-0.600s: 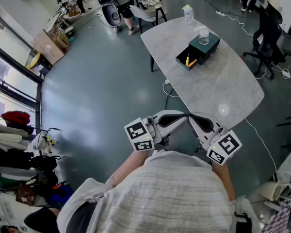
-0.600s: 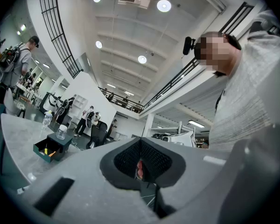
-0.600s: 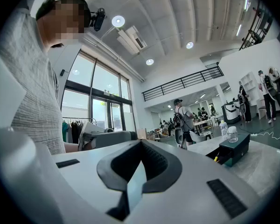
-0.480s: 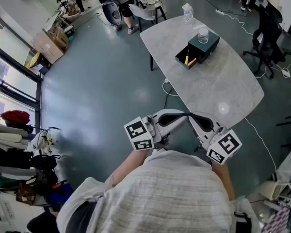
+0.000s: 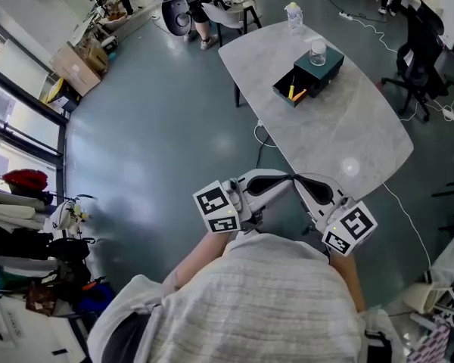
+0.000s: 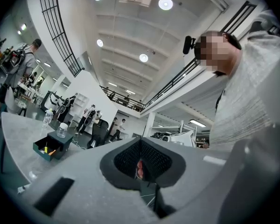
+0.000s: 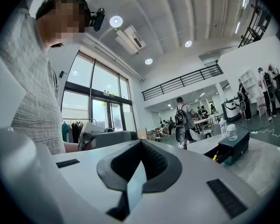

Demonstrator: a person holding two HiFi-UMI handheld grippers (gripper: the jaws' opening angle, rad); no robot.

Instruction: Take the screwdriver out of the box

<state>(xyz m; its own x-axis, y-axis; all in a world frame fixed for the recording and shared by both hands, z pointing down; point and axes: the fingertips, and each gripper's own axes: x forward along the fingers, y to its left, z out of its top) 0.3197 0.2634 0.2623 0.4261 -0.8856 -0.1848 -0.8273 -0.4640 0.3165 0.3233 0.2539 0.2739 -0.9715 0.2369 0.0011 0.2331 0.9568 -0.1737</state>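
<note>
Jaws pressed together, we are holding left gripper (image 5: 276,184) and right gripper (image 5: 312,187) well apart from the box (image 5: 323,72), risking toppling its jar (image 5: 317,54) when reaching for the screwdriver (image 5: 293,94).

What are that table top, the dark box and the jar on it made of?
The table top looks like stone or stone-look laminate: mottled grey, faintly shiny. The box: smooth dark teal, material unclear. The jar: see-through, so glass or clear plastic.

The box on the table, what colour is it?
The box is dark teal; the head view shows it best.
</note>
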